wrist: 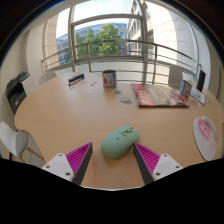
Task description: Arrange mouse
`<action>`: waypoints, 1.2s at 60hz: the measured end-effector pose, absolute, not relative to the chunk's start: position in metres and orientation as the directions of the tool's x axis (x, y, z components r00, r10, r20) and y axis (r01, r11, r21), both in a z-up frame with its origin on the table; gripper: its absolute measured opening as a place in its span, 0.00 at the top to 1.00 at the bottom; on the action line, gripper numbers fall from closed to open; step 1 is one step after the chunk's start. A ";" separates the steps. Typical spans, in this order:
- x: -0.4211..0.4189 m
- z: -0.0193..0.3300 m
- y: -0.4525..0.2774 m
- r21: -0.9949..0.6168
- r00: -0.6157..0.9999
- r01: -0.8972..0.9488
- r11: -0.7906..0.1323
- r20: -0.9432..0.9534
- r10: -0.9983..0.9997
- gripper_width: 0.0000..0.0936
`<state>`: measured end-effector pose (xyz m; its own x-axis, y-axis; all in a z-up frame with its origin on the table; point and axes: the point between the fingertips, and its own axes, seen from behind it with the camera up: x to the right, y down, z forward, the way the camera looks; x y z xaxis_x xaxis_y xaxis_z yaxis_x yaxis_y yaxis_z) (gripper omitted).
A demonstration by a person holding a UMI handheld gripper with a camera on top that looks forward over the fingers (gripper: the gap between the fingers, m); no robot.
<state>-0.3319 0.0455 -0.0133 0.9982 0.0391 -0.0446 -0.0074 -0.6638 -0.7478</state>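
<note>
A pale green computer mouse (119, 141) lies on the wooden table (60, 115), between my two fingers near their tips. There is a gap between the mouse and each pink pad, so it rests on the table on its own. My gripper (113, 156) is open, with the left finger (77, 158) and the right finger (148, 157) on either side of the mouse.
A red-and-white mat or book (158, 95) lies far right, a small box (109, 77) stands at the far middle, a round patterned plate (207, 137) is at the right edge. White chairs (15, 140) stand at the left. Windows and a railing lie beyond.
</note>
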 end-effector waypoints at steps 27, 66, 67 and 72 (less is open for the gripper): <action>-0.359 -0.014 0.110 -0.783 0.993 0.111 -0.612 0.065 0.097 0.52; -0.155 0.282 0.040 -0.977 1.000 0.013 -0.211 0.010 0.014 0.59; -0.139 0.280 0.044 -0.974 1.000 0.015 -0.226 0.017 -0.004 0.59; -0.060 0.219 0.052 -0.946 0.996 -0.007 -0.325 0.021 -0.084 0.59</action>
